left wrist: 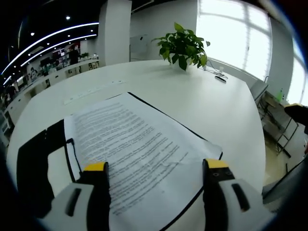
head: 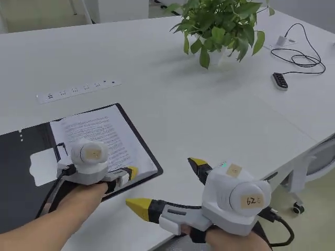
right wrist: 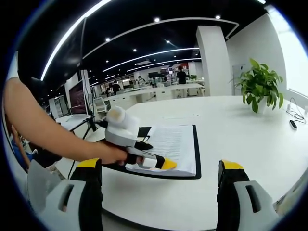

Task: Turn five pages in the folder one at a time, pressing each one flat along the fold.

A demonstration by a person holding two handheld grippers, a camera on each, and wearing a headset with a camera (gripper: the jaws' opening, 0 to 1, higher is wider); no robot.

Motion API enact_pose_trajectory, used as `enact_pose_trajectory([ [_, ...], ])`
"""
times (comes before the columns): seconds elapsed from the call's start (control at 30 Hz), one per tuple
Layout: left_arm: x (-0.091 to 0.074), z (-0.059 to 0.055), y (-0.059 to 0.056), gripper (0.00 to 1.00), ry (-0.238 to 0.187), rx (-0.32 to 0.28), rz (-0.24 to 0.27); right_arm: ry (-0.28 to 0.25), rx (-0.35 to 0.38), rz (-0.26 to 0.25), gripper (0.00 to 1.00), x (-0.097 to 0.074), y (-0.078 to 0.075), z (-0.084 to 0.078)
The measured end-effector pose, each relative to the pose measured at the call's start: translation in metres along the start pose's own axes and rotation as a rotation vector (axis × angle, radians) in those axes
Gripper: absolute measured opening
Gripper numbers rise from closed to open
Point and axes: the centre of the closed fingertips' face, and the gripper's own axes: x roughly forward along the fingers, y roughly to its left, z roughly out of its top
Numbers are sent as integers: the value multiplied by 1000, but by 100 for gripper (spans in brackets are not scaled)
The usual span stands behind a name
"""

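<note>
We see matt white paper pages [head: 99, 133] in a folder [head: 21, 178] whose black cover looks like matt plastic. The table [head: 209, 115] is smooth, white and faintly sheened.

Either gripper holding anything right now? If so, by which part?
Nothing is held. The left gripper has its jaws open over the printed page of the folder, not closed on it. The right gripper is open beside the folder, empty.
</note>
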Motion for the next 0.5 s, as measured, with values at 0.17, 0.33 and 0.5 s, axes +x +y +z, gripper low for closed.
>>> enact_pose_trajectory([
  [0.17,6,-2,-4,74,-8,15,5,9,2,4,100,4,1,-1],
  [0.33,7,-8,0,68,5,88,40,1,21,11,100,7,1,1],
  [0.5,8,-8,1,65,-7,85,45,22,15,8,99,11,-3,-1],
])
